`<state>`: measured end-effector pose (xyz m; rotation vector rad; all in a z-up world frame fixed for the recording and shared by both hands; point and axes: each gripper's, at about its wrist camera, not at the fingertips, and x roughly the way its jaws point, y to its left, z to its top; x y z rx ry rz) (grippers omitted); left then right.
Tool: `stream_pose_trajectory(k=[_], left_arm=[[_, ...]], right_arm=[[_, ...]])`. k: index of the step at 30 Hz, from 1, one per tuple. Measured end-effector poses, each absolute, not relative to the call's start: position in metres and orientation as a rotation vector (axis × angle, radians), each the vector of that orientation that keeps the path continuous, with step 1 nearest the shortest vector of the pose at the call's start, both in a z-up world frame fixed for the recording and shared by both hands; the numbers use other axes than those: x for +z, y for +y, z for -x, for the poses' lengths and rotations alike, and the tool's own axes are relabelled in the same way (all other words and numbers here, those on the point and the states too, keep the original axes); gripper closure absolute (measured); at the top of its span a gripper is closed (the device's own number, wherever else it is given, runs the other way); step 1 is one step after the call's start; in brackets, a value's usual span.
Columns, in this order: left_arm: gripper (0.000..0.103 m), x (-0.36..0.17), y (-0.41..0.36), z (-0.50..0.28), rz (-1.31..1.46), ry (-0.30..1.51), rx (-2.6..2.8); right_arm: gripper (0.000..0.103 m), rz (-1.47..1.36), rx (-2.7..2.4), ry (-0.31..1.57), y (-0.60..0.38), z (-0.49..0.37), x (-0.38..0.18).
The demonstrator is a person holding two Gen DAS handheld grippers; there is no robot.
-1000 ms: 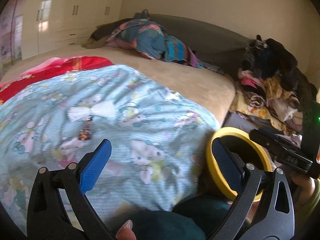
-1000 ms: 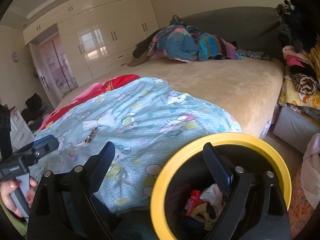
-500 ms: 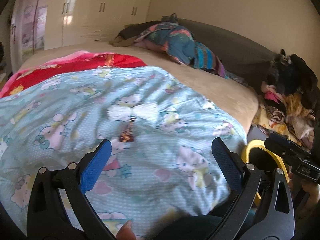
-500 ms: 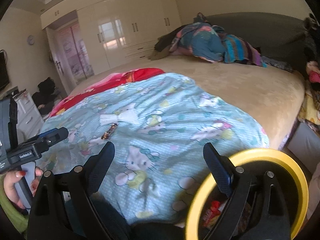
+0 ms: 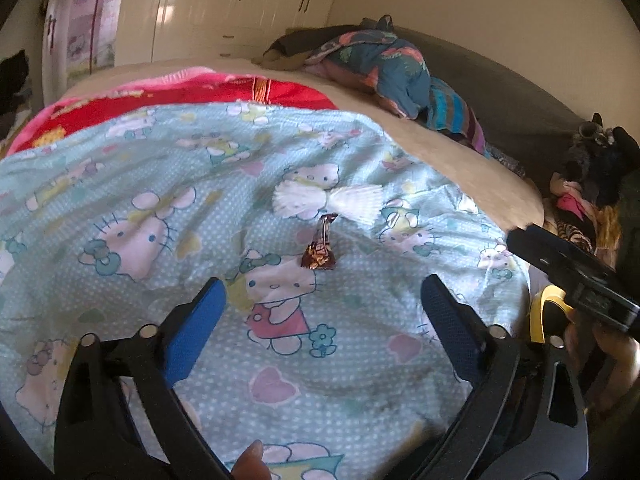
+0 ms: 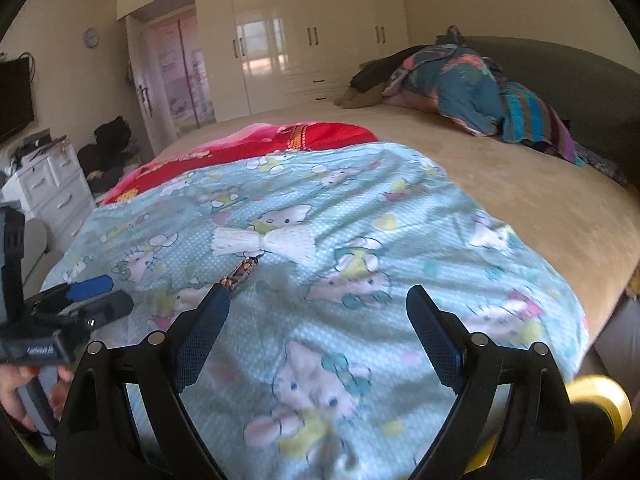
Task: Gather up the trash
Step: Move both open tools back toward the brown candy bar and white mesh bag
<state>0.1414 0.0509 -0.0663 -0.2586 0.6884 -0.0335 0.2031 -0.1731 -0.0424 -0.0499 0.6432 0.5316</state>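
Left wrist view: the left gripper (image 5: 322, 300) is swinging away from the yellow-rimmed bin (image 5: 538, 312), now at the right edge, and lining up on the brown wrapper (image 5: 320, 250) lying just beyond it on the blue blanket (image 5: 160, 184). Its jaws, apart and empty, have just narrowed slightly.

Right wrist view: the right gripper (image 6: 318, 306) is hovering tilted down, jaws apart and empty; the wrapper (image 6: 240, 272) is lying far-left, the bin (image 6: 600, 398) near-right.

Bed (image 5: 460, 152): blanket (image 5: 160, 184), wrapper (image 5: 319, 249), tissue (image 5: 328, 200)
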Motion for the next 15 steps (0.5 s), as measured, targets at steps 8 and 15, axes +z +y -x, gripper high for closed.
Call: stream_pose_trajectory(k=[8,15], left_arm=[[0.030,-0.083,0.052,-0.166,0.285,0.731,-0.066],[0.037,-0.096,0.050,-0.193,0.274,0.759,-0.072]], right_arm=[[0.016,0.047,0.559,0.723,-0.136,-0.264,-0.067],[0.020,0.080,0.584,0.763,-0.110,-0.300,-0.082]])
